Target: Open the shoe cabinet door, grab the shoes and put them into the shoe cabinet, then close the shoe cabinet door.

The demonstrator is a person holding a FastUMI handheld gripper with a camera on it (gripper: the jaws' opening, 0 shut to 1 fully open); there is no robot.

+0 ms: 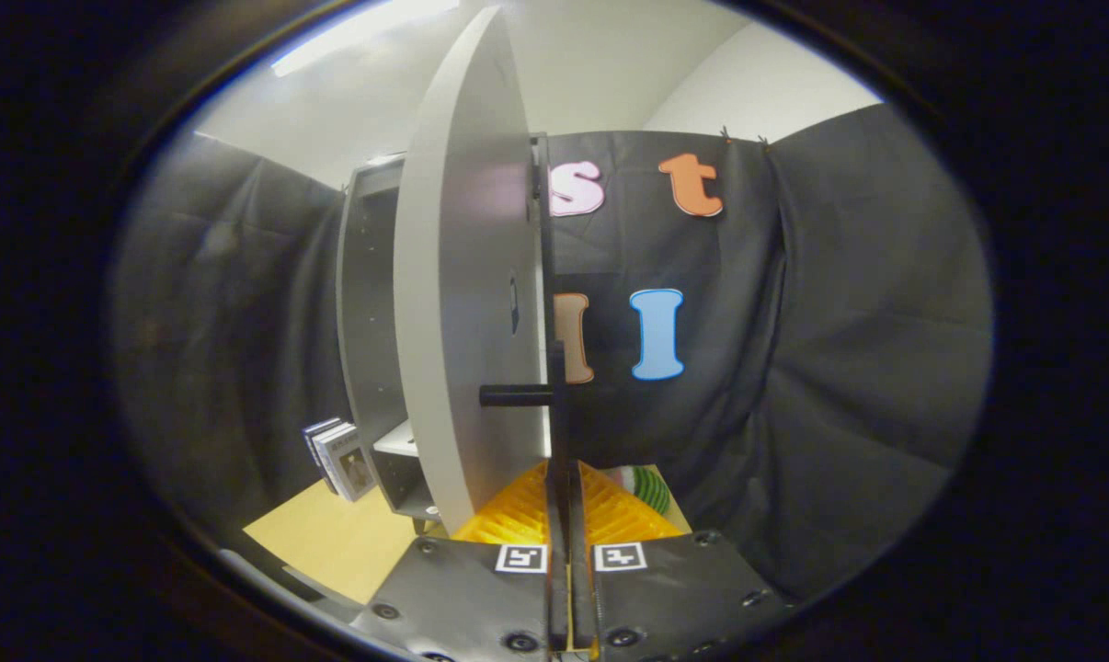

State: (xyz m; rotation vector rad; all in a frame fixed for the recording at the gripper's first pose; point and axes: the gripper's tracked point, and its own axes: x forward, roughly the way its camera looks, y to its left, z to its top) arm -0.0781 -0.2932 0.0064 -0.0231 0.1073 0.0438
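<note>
Cabinet door (463,303) pale grey, black handle (516,395). Cabinet carcass (366,303) darker grey inside. Yellow ribbed basket (610,515) just beyond fingers, green-and-white striped item (651,487) at its 2 o'clock. Worktop (334,538) light yellow-tan. Black-and-white square markers (521,558) on gripper (571,588), fingers pressed nearly together.

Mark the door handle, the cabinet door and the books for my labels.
door handle (515,395): gripper view, on its black bar.
cabinet door (463,303): gripper view, door's face.
books (341,458): gripper view, front cover.

1. The surface (334,542) is a pale yellow wooden top.
2. The grey shoe cabinet (371,331) stands on it, its door swung open.
3. A few boxed items (341,457) lean upright beside the cabinet's left side.
4. An orange ribbed object (518,515) sits just ahead of the tool (570,552), whose fingers are nearly together.
</note>
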